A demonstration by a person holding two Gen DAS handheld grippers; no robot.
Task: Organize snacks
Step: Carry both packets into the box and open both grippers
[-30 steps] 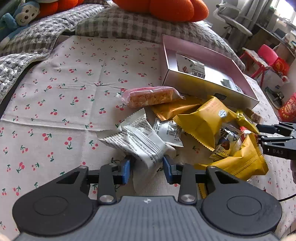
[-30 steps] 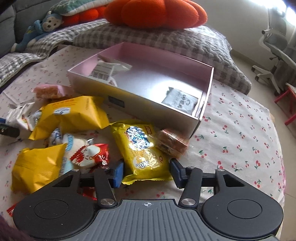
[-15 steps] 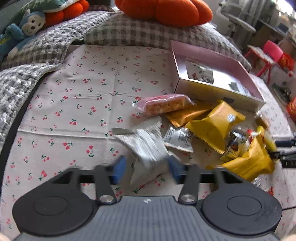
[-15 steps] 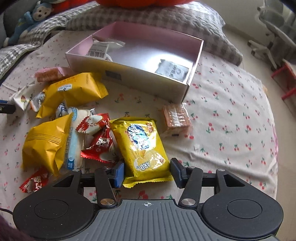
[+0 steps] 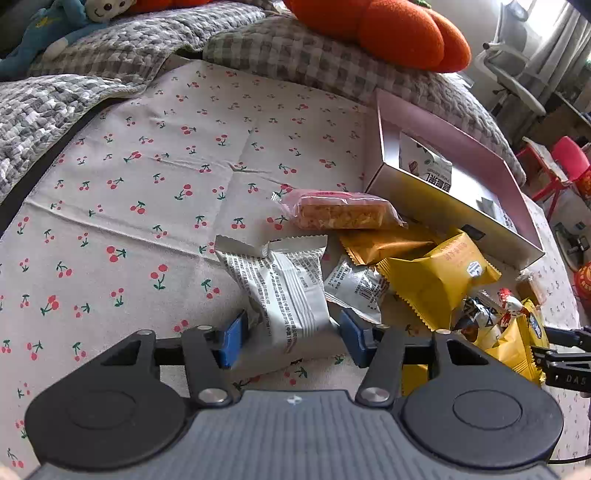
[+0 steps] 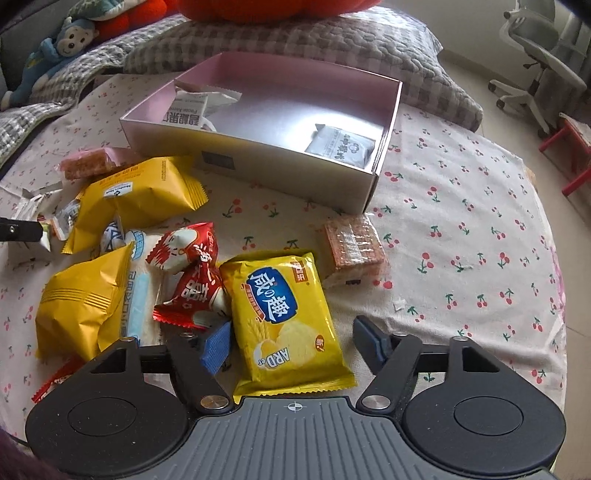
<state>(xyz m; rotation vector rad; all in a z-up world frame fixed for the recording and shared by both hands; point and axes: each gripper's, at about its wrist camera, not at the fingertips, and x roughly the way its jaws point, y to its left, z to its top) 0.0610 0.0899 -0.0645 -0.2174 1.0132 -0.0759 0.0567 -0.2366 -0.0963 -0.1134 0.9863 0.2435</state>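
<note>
Since a second ago the left tongs [image 5: 290, 338] have been spreading and then narrowing again around the white packet [image 5: 284, 295], which is now lying between the blue pads with a gap showing on each side, so the tongs are standing apart and not pressing it; the right tongs [image 6: 291, 341] have been widening meanwhile and are now straddling the lower end of the yellow cracker pack [image 6: 286, 321], also apart and not gripping. Both packs are resting on the cherry-print sheet [image 5: 147, 184] of the bed. Beyond the white packet a pink-wrapped bar [image 5: 340, 214] is lying just in front of the pink box [image 6: 258, 162], which is sitting open with a white pouch [image 6: 192, 110] in its far left corner and a grey sachet [image 6: 341, 146] by its right wall. Two puffy yellow bags [image 6: 140, 192], red candy wrappers [image 6: 188, 273] and a clear-wrapped wafer [image 6: 354, 243] are lying loose near the box. An orange cushion [image 5: 388, 33] is sitting on the checked blanket [image 5: 295, 59] behind.
</note>
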